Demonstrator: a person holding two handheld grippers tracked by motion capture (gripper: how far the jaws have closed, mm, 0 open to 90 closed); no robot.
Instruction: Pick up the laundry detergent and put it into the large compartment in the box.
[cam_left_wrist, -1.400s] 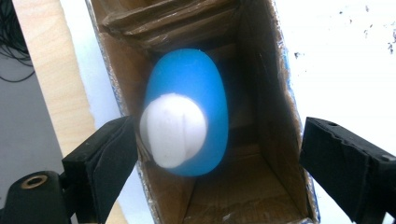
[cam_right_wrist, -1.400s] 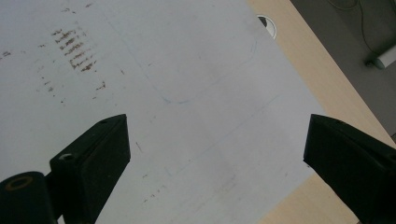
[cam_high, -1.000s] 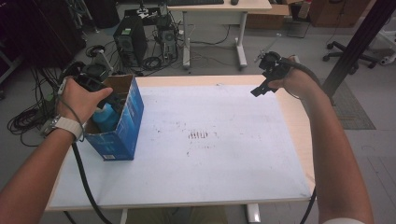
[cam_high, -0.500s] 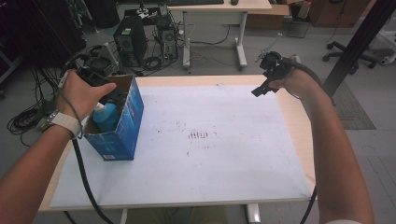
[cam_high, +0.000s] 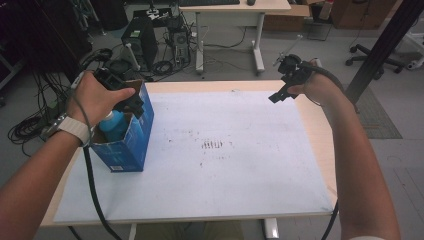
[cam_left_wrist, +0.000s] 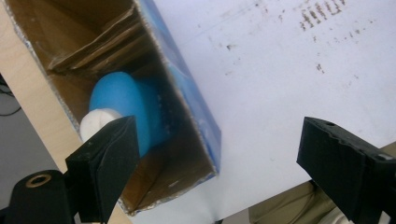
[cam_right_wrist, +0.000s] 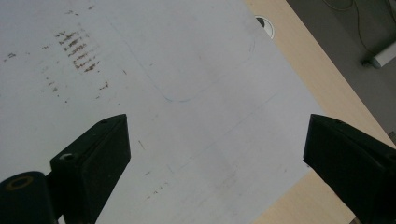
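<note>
I am holding my left gripper with wide, empty jaws over the blue box, where the blue bottle is standing inside, and next I need to dip in and grab it.

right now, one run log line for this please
left hand-held gripper: open, above box | bottle: in box | right hand-held gripper: open, empty

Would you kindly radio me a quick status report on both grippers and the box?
Left gripper open above blue cardboard box. Blue white-capped bottle inside. Right gripper open, nothing held.
</note>
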